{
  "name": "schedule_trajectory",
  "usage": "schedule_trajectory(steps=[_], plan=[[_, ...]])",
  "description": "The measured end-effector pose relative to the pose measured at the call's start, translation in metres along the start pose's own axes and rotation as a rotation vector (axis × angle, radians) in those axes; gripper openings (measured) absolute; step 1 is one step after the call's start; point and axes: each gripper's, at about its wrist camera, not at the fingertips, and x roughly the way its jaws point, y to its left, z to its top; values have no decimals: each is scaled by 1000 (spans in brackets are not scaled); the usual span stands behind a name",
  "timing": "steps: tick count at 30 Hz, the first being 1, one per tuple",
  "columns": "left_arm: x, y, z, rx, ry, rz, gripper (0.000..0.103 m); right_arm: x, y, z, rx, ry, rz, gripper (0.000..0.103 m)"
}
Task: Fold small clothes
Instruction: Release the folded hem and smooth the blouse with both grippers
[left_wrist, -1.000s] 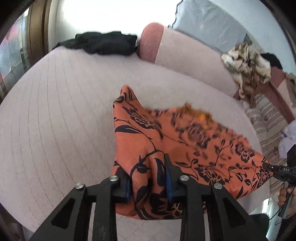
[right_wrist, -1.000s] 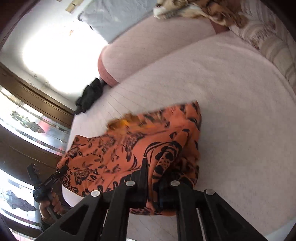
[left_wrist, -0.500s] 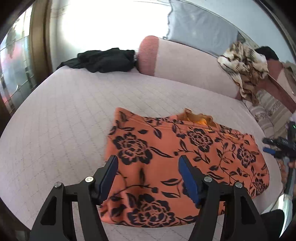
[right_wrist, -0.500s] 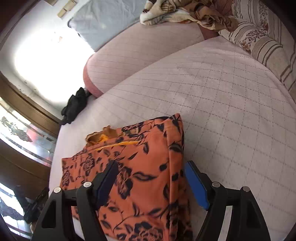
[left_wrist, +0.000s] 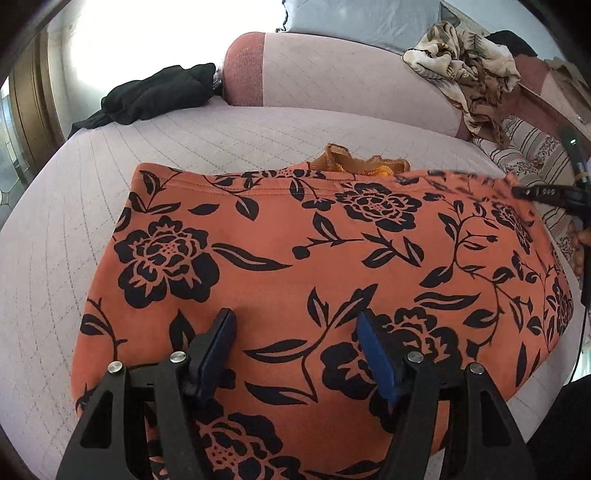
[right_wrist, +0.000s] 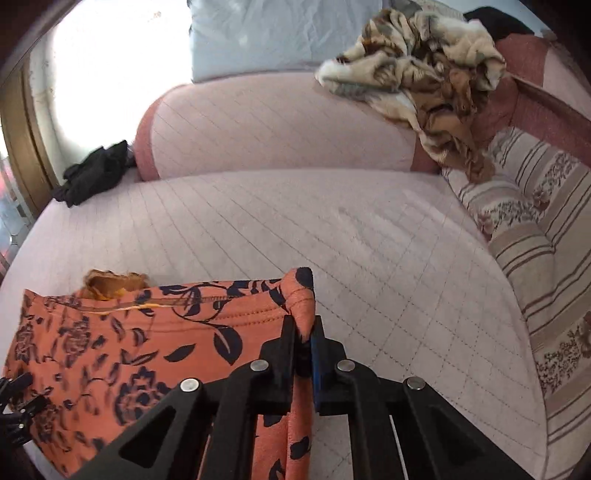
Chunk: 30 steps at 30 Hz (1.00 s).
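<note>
An orange garment with a black flower print (left_wrist: 295, 258) lies spread flat on the pink quilted bed (left_wrist: 221, 133). A ruffled orange bit (left_wrist: 354, 162) sticks out at its far edge. My left gripper (left_wrist: 295, 332) is open just above the cloth's near part, holding nothing. In the right wrist view the same garment (right_wrist: 122, 350) lies at the lower left, and my right gripper (right_wrist: 303, 332) is shut on its far right corner. The right gripper also shows at the right edge of the left wrist view (left_wrist: 546, 194).
A black garment (left_wrist: 151, 96) lies at the bed's far left by a pink bolster (left_wrist: 332, 74). A brown and cream patterned cloth (right_wrist: 424, 74) is heaped on the bolster's right end. A striped cushion (right_wrist: 535, 258) lines the right side. A blue pillow (right_wrist: 258, 33) stands behind.
Both grippers let go of the bunched garment and it settled flat on the bed. The left gripper stays open over it. The right gripper has closed again on the far right corner.
</note>
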Motion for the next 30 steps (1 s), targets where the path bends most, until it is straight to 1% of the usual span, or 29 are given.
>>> schedule_trajectory(steps=[1, 2, 3, 4, 5, 6, 7, 9, 10, 11, 12, 13, 14, 15, 16, 17, 18, 19, 20, 21, 22, 23, 24, 26, 27, 29, 30], plan=[[1, -2, 1, 7, 3, 3, 68, 29, -6, -7, 46, 81, 37, 9], [1, -3, 3, 14, 11, -1, 68, 50, -14, -16, 99, 140, 64, 9], [-2, -3, 4, 16, 16, -6, 68, 51, -16, -22, 118, 122, 75, 10], [-5, -1, 5, 10, 11, -12, 68, 43, -16, -23, 127, 86, 78, 10], [-9, 1, 6, 0, -2, -14, 68, 35, -17, -24, 136, 75, 82, 12], [-14, 4, 6, -11, -17, -13, 68, 29, -18, -23, 144, 82, 76, 16], [-19, 7, 6, -23, -35, -11, 68, 21, -19, -22, 150, 88, 61, 16], [-26, 14, 3, -47, -61, 3, 69, -8, -15, -19, 146, 48, 45, 16], [-25, 18, 2, -57, -56, 11, 69, -24, -12, -18, 150, 18, 59, 17], [-22, 23, 0, -72, -37, 16, 69, -43, -7, -19, 161, -10, 99, 20], [-15, 30, -3, -95, 0, 15, 70, -59, -1, -21, 174, -26, 154, 35], [-3, 36, -6, -109, 52, 1, 70, -70, 7, -26, 184, -31, 218, 73], [3, 37, -7, -84, 69, -4, 71, -76, 16, -35, 193, -19, 289, 91], [-1, 33, -4, -32, 58, 6, 71, -77, 26, -46, 195, -2, 348, 103], [-3, 30, 0, -7, 86, 4, 71, -71, 36, -59, 191, 28, 390, 102], [-7, 32, 6, -16, 108, -19, 71, -59, 43, -71, 181, 86, 399, 102], [-17, 38, 12, -57, 84, -66, 70, -41, 46, -85, 179, 158, 375, 100], [-30, 45, 17, -100, 31, -102, 70, -23, 43, -98, 202, 216, 333, 99], [-43, 51, 23, -124, -21, -125, 70, -13, 37, -106, 224, 210, 335, 98], [-53, 55, 30, -125, -66, -141, 70, -19, 37, -108, 224, 167, 343, 98], [-58, 58, 39, -107, -97, -143, 70, -23, 37, -107, 225, 155, 348, 98], [-57, 60, 48, -82, -112, -132, 70, -24, 38, -106, 227, 155, 352, 98], [-49, 63, 59, -62, -106, -118, 70, -23, 37, -105, 230, 160, 358, 98], [-19, 73, 78, -61, -46, -121, 70, -17, 31, -106, 244, 172, 385, 98], [4, 82, 85, -65, 10, -91, 70, -15, 28, -108, 257, 168, 402, 98], [58, 95, 88, -69, 144, 23, 70, -21, 22, -111, 287, 149, 439, 98], [73, 99, 89, -55, 170, 72, 74, -22, 19, -112, 293, 143, 453, 96]])
